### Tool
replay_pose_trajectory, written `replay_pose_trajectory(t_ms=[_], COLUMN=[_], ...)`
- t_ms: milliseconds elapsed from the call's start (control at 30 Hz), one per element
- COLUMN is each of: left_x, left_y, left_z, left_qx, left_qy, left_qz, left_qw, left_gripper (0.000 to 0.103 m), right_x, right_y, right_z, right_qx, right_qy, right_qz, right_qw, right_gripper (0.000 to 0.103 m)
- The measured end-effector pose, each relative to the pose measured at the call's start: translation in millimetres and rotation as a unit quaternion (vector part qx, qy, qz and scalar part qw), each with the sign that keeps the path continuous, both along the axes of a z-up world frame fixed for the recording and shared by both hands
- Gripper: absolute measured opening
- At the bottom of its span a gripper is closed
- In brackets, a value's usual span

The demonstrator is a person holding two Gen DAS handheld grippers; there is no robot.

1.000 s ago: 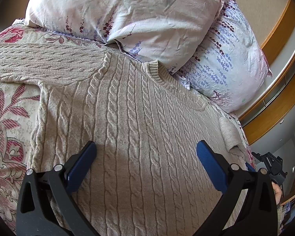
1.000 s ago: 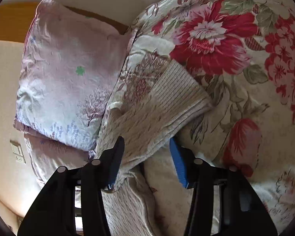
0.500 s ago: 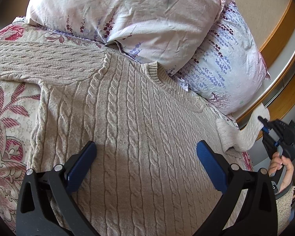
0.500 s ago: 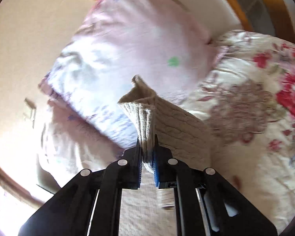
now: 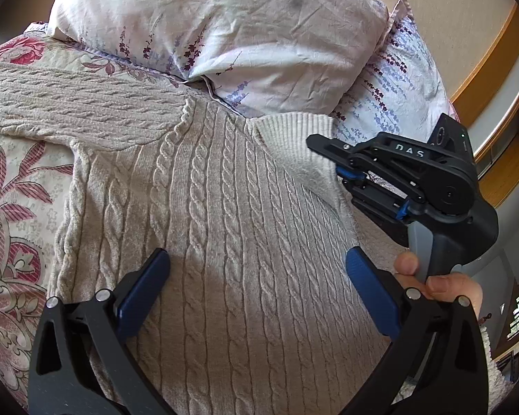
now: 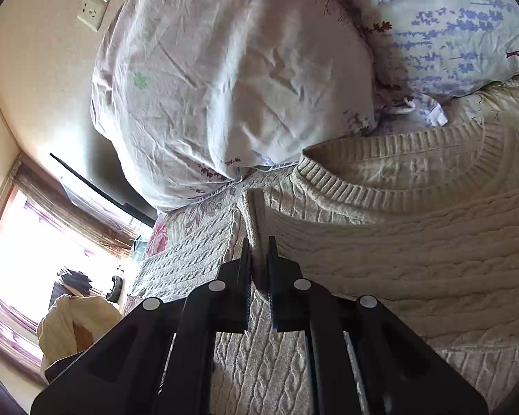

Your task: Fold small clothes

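Bright daylight; blown-out window (image 6: 34,242) glare; fisheye-bent edges; sharp focus.

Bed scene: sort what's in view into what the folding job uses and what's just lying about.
In use:
- sweater
- its sleeve, pinched in the right gripper
- left gripper, open over the sweater

Lying about:
- pink pillow
- blue-print pillow
- floral bedspread
- wall socket

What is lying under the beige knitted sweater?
Under the sweater lies a flowered bedspread, visible beside it at the left edge. The part of the bedspread directly beneath the sweater is covered and cannot be seen.
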State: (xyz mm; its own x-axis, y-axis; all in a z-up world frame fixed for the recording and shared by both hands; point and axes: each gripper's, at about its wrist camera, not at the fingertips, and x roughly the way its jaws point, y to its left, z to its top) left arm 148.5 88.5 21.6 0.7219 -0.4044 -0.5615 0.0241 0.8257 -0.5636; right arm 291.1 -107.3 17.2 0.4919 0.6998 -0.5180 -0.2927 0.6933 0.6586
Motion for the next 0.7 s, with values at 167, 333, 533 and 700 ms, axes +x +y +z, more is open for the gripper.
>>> replay_pose_trajectory(t_ms=[167,333,533,700], left_x=[-1,-1,-7,-29], left_y=[2,2,10,37], left_z=[0,0,2,25], left_qx=[-0.007,-0.007,-0.032,0.011], left_qy=[-0.004,-0.004,-0.028,-0.059], left_qz=[0.002,0.002,0.015,0.027], left_qw=[1.0,1.0,0.999,0.9978], left_gripper=[0.101,0.101,0.101,0.101], right_x=[5,11,6,-33], right_y=[17,35,32,12], right_z=[-16,-39,-31,-1], right_qx=[-0.013,-0.034,0.038,0.044], right_qy=[0.021,0.069,0.09,0.07], right_qz=[0.012,0.031,0.07,0.12], right_qw=[1.0,0.996,0.993,0.989], right_gripper=[0.009,0.016,0.068,0.088])
